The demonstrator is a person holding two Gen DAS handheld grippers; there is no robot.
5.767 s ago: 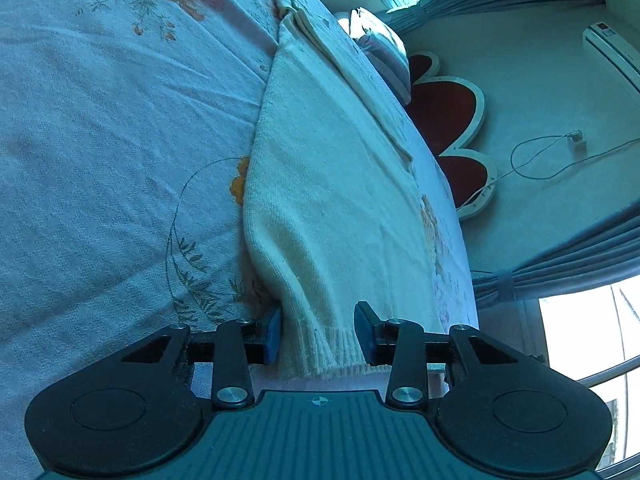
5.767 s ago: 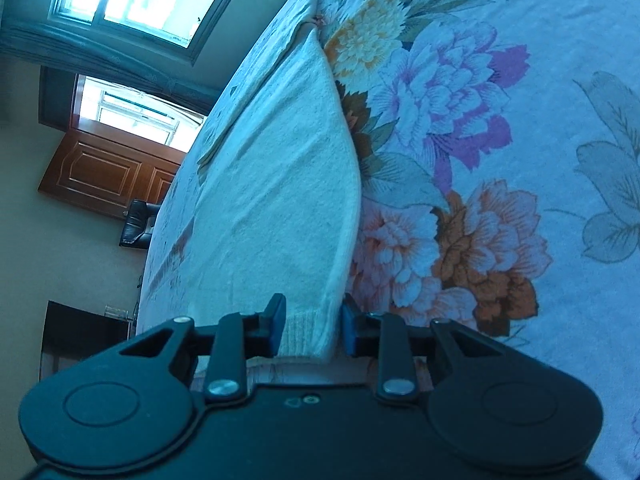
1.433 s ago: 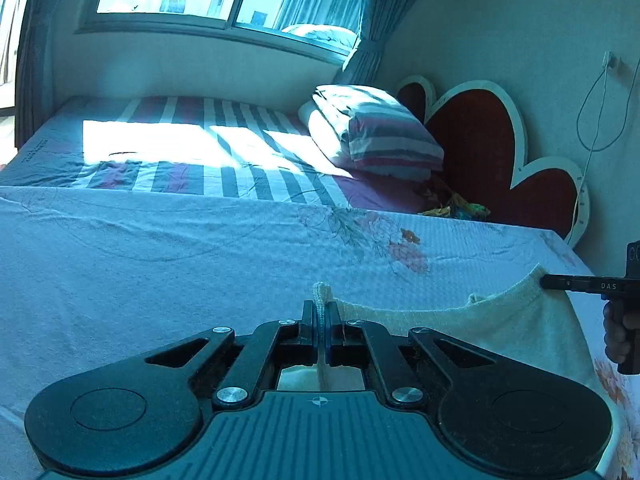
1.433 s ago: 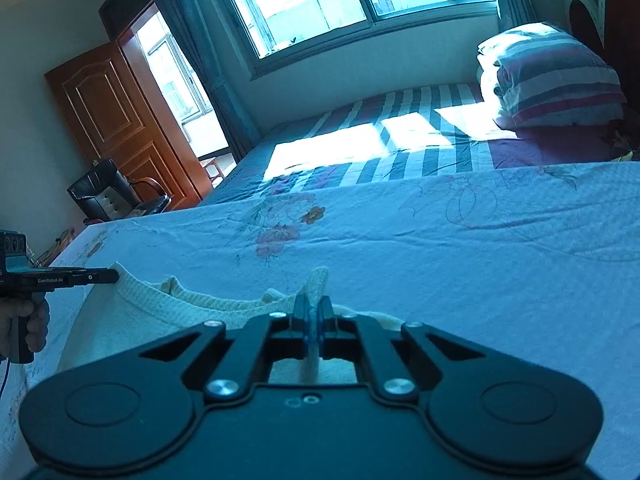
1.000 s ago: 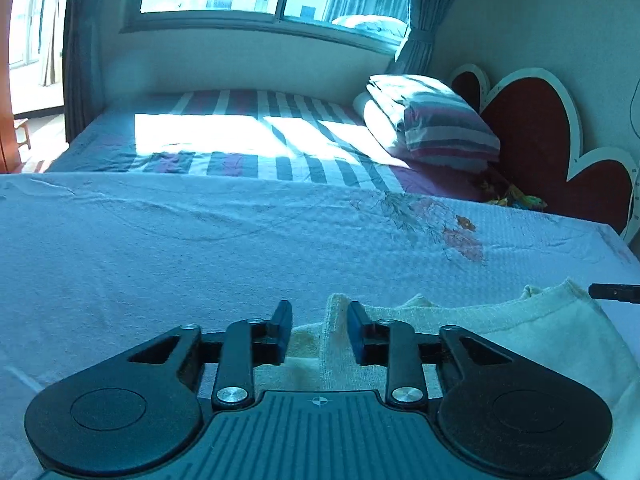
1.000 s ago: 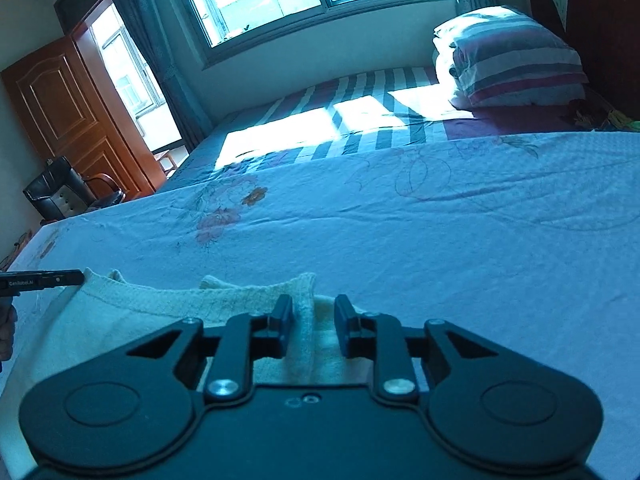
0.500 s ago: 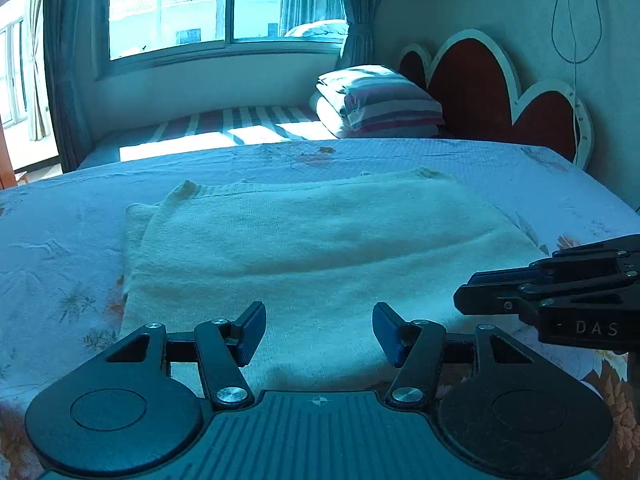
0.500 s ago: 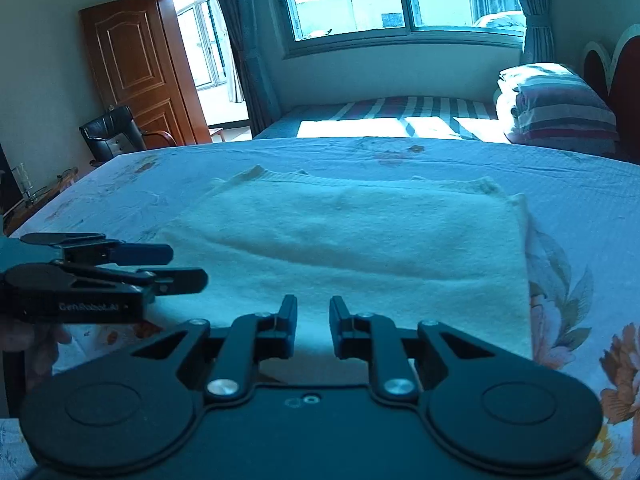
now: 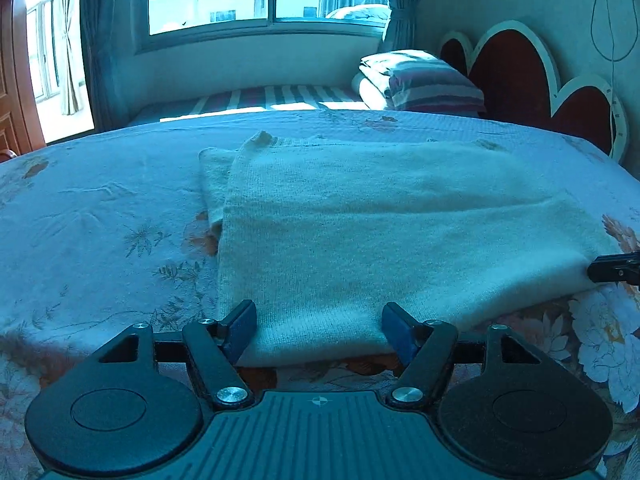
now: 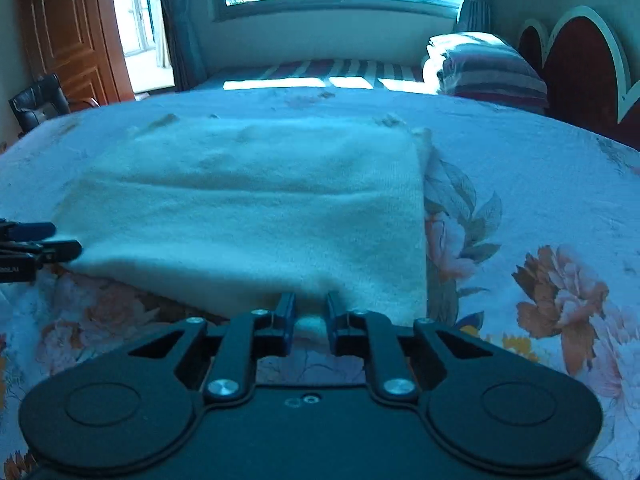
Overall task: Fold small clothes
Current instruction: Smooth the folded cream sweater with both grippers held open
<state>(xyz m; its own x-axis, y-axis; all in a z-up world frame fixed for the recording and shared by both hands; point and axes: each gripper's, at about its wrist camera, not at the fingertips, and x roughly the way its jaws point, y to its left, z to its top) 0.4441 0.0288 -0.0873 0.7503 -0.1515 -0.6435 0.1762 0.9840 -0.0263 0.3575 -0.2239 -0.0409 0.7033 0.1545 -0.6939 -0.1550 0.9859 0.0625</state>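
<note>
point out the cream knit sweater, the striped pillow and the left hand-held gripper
cream knit sweater (image 9: 380, 220): left wrist view, middle of the folded top layer.
striped pillow (image 10: 488, 68): right wrist view, its striped side.
left hand-held gripper (image 9: 319, 330): left wrist view, midway between its open blue-tipped fingers.

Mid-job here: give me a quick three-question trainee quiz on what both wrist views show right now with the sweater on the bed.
1. True or false: the left tongs are clamped shut on the cream sweater.
2. Multiple choice: the right tongs are positioned at
A. the sweater's near edge
B. the striped pillow
C. the wooden door
3. Short answer: what surface does the sweater lie on?

Key
1. False. The jaws stand wide open, straddling the near edge.
2. A. The jaws are narrowly open at the near edge, close to the sweater's right corner.
3. The floral bedspread, where it lies flat and folded.
</note>
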